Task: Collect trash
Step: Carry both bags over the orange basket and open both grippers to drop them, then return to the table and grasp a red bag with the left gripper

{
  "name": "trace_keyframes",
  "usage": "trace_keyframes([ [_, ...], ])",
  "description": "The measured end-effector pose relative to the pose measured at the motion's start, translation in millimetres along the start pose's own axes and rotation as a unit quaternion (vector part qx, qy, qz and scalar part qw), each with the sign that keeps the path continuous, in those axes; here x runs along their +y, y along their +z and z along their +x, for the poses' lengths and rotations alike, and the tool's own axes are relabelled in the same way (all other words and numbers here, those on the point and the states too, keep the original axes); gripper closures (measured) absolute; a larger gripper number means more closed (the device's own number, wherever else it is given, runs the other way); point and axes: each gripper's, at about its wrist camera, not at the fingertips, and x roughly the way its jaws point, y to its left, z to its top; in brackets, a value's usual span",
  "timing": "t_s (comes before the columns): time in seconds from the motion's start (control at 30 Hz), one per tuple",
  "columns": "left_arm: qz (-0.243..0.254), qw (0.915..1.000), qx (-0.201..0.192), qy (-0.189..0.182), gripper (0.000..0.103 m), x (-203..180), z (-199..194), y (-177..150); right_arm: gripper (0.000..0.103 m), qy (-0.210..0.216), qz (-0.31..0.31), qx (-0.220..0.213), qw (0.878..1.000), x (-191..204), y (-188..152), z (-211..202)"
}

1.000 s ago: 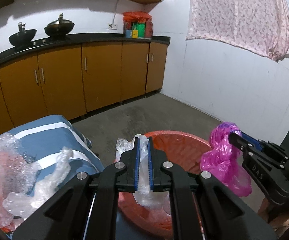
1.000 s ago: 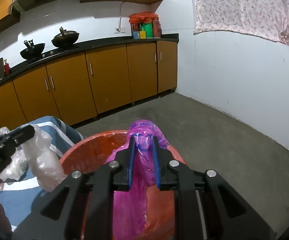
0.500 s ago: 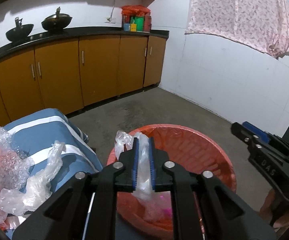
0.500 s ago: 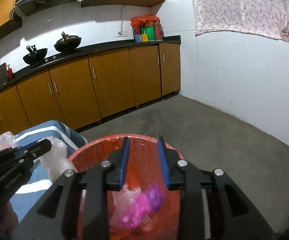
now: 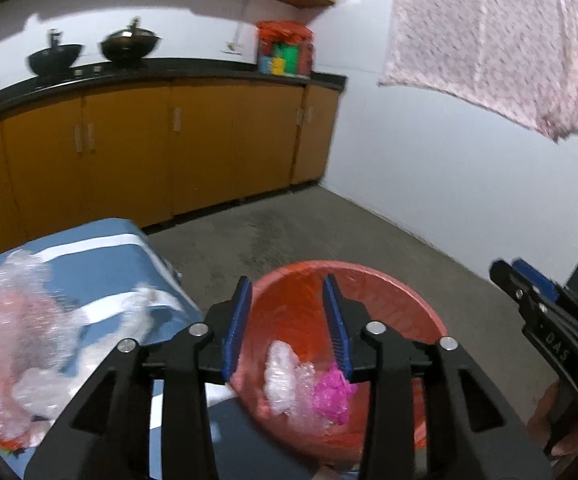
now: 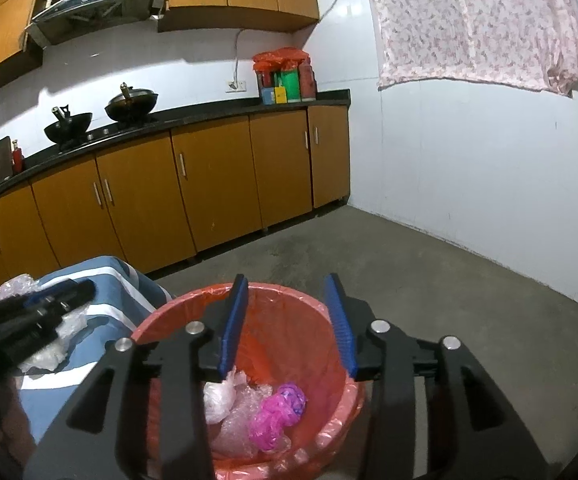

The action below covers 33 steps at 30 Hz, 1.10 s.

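Both tongs, left gripper [image 5: 287, 322] and right gripper [image 6: 287, 324], are opening empty above the red bin [image 6: 329, 308]; best lift clear, then turn left toward the bubble wrap [image 5: 17, 320].

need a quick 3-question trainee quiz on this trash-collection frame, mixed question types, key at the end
1. True or false: the pink plastic bag lies inside the red bin.
2. Multiple choice: what is between the fingers of the left gripper? A) a clear plastic bag B) bubble wrap C) nothing
3. Short answer: where does uncollected trash remain?

Key
1. True. It rests at the bottom beside the clear plastic.
2. C. Its jaws are opening and empty; the right gripper is the same.
3. On the blue striped cloth left of the bin: bubble wrap and crumpled clear plastic.
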Motion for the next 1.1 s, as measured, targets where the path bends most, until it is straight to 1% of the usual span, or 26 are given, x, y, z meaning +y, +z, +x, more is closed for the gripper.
trace_keyframes([
  [0.03, -0.003, 1.0, -0.003, 0.008, 0.058, 4.3, -5.9, -0.3, 0.057, 0.002, -0.002, -0.002, 1.0, 1.7, 0.2, -3.3],
  [0.07, -0.006, 0.9997, -0.006, 0.024, 0.056, 11.2, -17.3, -1.3, 0.055, 0.007, -0.004, -0.003, 1.0, 4.4, -0.1, -7.6],
  [0.13, -0.009, 0.999, -0.014, 0.043, 0.055, 22.2, -37.2, -5.7, 0.054, 0.018, -0.006, -0.003, 1.0, 9.6, -1.2, -13.6],
  [0.2, -0.012, 0.9974, -0.021, 0.068, 0.046, 33.5, -58.9, -13.2, 0.052, 0.032, -0.009, -0.001, 0.999, 18.5, -4.1, -20.7],
  [0.33, -0.016, 0.9918, -0.035, 0.122, 0.038, 56.4, -99.4, -30.4, 0.047, 0.064, -0.02, 0.005, 0.998, 41.4, -12.5, -33.5],
  [0.4, -0.023, 0.9862, -0.043, 0.158, 0.031, 74.2, -124.9, -43.1, 0.046, 0.078, -0.025, 0.009, 0.997, 53.2, -17.7, -39.7],
  [0.43, -0.024, 0.9838, -0.046, 0.172, 0.029, 79.7, -133.0, -47.7, 0.045, 0.089, -0.029, 0.012, 0.995, 62.7, -21.7, -43.3],
  [0.5, -0.025, 0.977, -0.049, 0.206, 0.024, 92.6, -150.3, -59.6, 0.044, 0.105, -0.038, 0.016, 0.994, 77.2, -27.4, -48.2],
  [0.53, -0.029, 0.9719, -0.047, 0.229, 0.023, 102.2, -160.1, -68.4, 0.044, 0.113, -0.043, 0.019, 0.993, 85.1, -29.8, -50.3],
  [0.6, -0.041, 0.9663, -0.042, 0.251, 0.019, 116.0, -171.5, -78.8, 0.044, 0.13, -0.055, 0.025, 0.99, 102.4, -37.7, -56.0],
  [0.7, -0.066, 0.9554, -0.028, 0.287, 0.016, 139.6, -185.3, -100.1, 0.044, 0.156, -0.068, 0.036, 0.985, 127.2, -45.5, -63.6],
  [0.8, -0.097, 0.9454, -0.011, 0.311, 0.012, 159.8, -193.2, -118.7, 0.044, 0.171, -0.078, 0.039, 0.981, 145.0, -52.2, -70.8],
  [0.87, -0.12, 0.9391, 0.006, 0.322, 0.012, 173.7, -191.3, -126.6, 0.044, 0.18, -0.084, 0.043, 0.979, 156.5, -56.4, -75.6],
  [0.97, -0.147, 0.9335, 0.028, 0.326, 0.012, 187.3, -187.1, -139.5, 0.044, 0.187, -0.089, 0.047, 0.977, 169.6, -61.4, -80.6],
  [1.1, -0.169, 0.9299, 0.043, 0.324, 0.011, 193.0, -178.0, -151.7, 0.044, 0.191, -0.094, 0.056, 0.976, 181.4, -67.5, -80.8],
])
